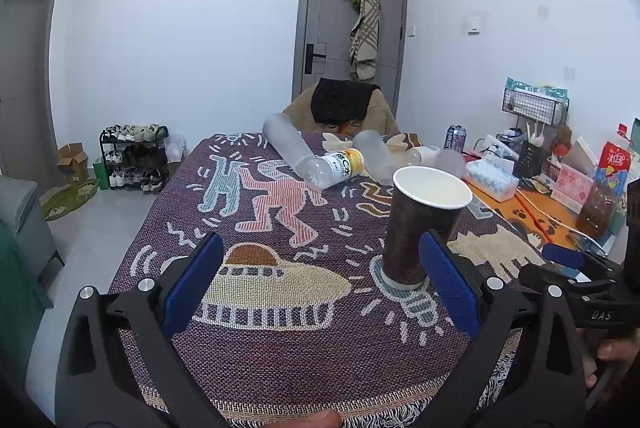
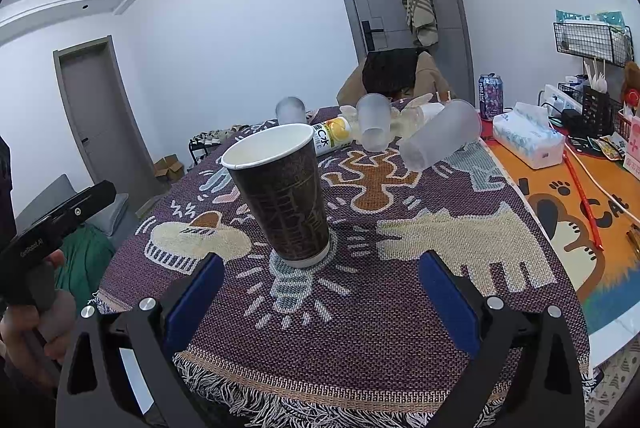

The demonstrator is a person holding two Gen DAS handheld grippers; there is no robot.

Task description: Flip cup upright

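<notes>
The cup (image 2: 280, 193) — a tall brown paper one with a white rim — stands mouth-up on the woven throw (image 2: 360, 308) that covers the bench, its base on the light-bulb figure in the weave. It already looks upright, so the flip seems done. Beyond the cup, toward the door, lie several frosted plastic tumblers (image 2: 440, 133) on their sides and a clear bottle with a yellow label (image 2: 330, 137); to the right of the cup sits a tissue box (image 2: 528, 139) on an orange mat.

The left gripper (image 1: 320, 280) has its fingers spread wide and holds nothing; the cup stands just beyond its right finger, and whether they touch I cannot tell. The right gripper (image 2: 318, 292) is likewise spread and empty — the cup sits ahead of it, apart from both pads.

By its look the cup is light, thin-walled and easily crushed or tipped. A gentle pinch across the mid-body would suit it best.
</notes>
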